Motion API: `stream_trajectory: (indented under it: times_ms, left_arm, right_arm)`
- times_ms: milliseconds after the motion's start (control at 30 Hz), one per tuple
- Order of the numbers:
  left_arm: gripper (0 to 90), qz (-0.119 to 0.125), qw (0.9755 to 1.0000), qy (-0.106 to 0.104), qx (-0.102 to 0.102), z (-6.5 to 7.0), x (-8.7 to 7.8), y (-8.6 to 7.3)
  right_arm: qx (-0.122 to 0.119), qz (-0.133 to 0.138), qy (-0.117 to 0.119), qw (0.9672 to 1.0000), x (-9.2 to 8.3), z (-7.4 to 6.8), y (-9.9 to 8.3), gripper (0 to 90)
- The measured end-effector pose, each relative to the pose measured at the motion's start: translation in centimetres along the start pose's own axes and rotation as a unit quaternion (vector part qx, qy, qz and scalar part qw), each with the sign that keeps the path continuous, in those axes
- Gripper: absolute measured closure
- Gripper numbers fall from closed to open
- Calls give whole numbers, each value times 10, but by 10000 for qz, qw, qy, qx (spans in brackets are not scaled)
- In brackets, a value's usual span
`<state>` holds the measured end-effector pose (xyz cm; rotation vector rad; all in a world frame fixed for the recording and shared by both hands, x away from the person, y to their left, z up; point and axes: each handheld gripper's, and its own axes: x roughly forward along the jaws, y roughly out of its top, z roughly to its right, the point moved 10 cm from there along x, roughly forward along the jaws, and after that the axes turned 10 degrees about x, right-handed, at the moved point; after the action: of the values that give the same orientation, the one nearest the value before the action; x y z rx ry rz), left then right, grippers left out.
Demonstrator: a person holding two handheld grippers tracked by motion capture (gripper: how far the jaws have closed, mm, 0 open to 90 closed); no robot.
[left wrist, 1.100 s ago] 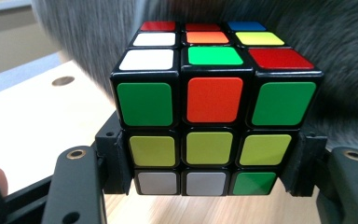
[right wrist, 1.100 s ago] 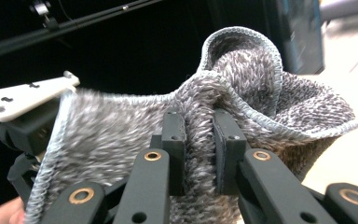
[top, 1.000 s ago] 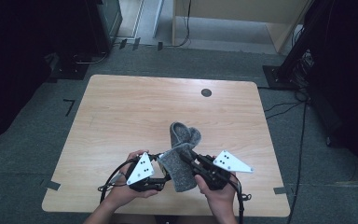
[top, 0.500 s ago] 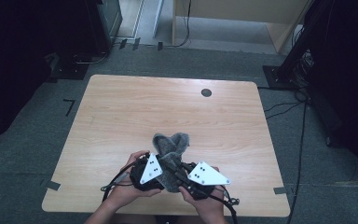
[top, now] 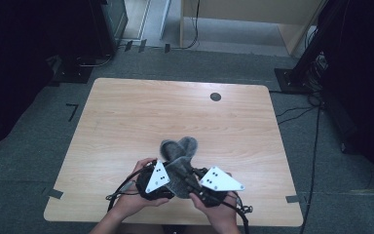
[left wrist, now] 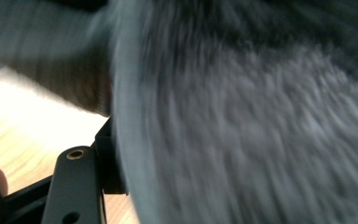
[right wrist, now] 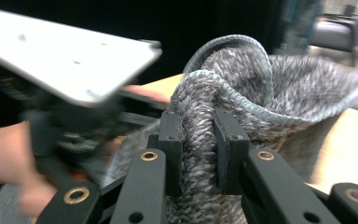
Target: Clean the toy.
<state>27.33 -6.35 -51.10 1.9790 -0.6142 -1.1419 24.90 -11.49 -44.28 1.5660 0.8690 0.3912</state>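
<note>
A grey knit sock [top: 177,148] is bunched up near the front edge of the wooden table [top: 126,117], its far end standing in two lobes. My left gripper [top: 171,173] and right gripper [top: 191,176] sit close together on its near end, each in a hand. In the right gripper view, my right gripper [right wrist: 198,140] is shut on a thick fold of the sock [right wrist: 242,79], and the left gripper's grey plate [right wrist: 70,56] is close by. The left gripper view is blurred: the sock [left wrist: 242,121] presses against one black finger [left wrist: 77,186], and the other finger is hidden.
A small black round cap [top: 215,96] is set in the table near its far edge. Grey carpet surrounds the table, with cables [top: 302,109] at the right and dark equipment [top: 112,19] at the back left. Both forearms come in over the front edge.
The right gripper has moved left, close to the left one. The sock, stretched out flat a second ago, is now folded and bunched between them, and the two grey plates nearly meet.
</note>
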Motion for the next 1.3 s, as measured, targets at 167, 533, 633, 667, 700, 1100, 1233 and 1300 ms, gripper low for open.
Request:
stream_trajectory:
  times_ms: [167, 533, 633, 667, 700, 1100, 1233, 1300]
  left_arm:
    - [340, 79, 9999, 16, -89, -2, -2, 1]
    - [340, 68, 9999, -6, -115, -2, -1, 1]
    - [340, 141, 9998, 101, -59, -2, -4, 5]
    - [340, 201, 9997, 110, -52, -2, -6, 6]
    - [340, 254, 9996, 90, -70, -3, -8, 8]
    - [340, 263, 9995, 89, -153, -4, -7, 7]
    - [340, 352, 9992, 82, -181, -5, -9, 10]
    - [340, 312, 9994, 64, -154, -4, -8, 10]
  right_arm:
    - [-116, -22, -239, 9996, 2, 7, -3, 767]
    - [-217, 76, 28, 9997, -1, -11, 3, 756]
    - [-614, -34, -168, 9980, 4, -14, -1, 762]
    - [-570, 24, -241, 9981, 3, -8, 0, 765]
    - [-493, 70, -383, 9980, 0, 1, 2, 767]
    - [-399, 207, -50, 9990, 3, -8, 1, 767]
    - [-80, 168, -657, 9977, -6, 29, 2, 773]
    - [-62, 165, -605, 9980, -7, 26, 2, 768]
